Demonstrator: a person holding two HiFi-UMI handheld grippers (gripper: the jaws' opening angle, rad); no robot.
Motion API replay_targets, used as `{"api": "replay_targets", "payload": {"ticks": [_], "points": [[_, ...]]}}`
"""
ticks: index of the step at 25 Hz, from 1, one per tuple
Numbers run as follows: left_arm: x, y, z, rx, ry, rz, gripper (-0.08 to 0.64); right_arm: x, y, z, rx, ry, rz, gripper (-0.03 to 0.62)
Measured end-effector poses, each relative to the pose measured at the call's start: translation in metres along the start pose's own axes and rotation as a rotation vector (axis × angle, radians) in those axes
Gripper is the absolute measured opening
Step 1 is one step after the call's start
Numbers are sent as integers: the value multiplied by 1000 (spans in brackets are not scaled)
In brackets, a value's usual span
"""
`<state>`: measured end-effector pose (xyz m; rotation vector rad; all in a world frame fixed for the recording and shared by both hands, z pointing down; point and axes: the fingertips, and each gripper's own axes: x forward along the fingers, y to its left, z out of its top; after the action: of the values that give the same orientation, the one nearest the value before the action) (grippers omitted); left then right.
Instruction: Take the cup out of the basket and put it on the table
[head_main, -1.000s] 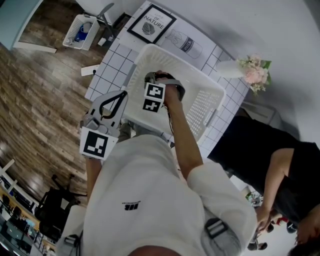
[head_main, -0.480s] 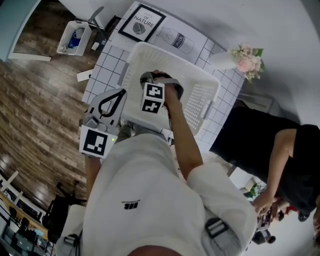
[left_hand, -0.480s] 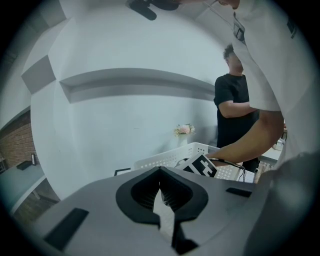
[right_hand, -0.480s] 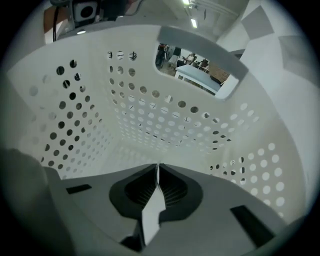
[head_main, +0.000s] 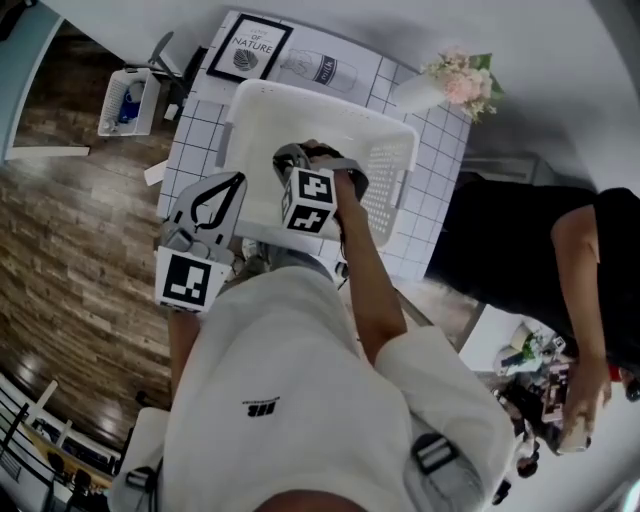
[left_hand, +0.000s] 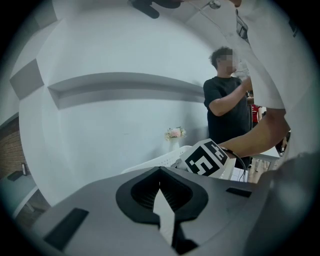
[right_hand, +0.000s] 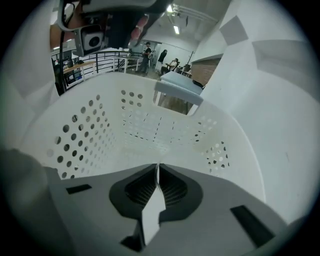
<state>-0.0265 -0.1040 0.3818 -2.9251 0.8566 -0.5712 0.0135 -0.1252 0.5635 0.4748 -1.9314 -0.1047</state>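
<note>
A white perforated basket stands on the white tiled table. My right gripper reaches down inside it, its marker cube just above the near rim. In the right gripper view its jaws are shut with nothing between them, and beyond them only the basket's bare perforated walls show. My left gripper hangs outside the basket's left side. It points up at the wall, and its jaws are shut and empty. No cup shows in any view.
At the table's back lie a framed picture and a clear bottle, with a vase of flowers at the back right. A person in black stands to the right. A small white crate sits on the wooden floor.
The head camera has tilted, so the basket and table sit higher and further left in the picture. Both grippers keep their places relative to the basket. The person at right has shifted.
</note>
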Motion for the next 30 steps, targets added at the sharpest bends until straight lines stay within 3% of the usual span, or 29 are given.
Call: {"api": "replay_targets", "payload": {"ticks": [15, 30], "points": [[-8, -39, 16, 85, -33, -111, 9, -70, 20, 6, 121, -20, -188, 21], [-20, -70, 26, 109, -61, -192, 9, -120, 34, 1, 207, -1, -346, 21]]}}
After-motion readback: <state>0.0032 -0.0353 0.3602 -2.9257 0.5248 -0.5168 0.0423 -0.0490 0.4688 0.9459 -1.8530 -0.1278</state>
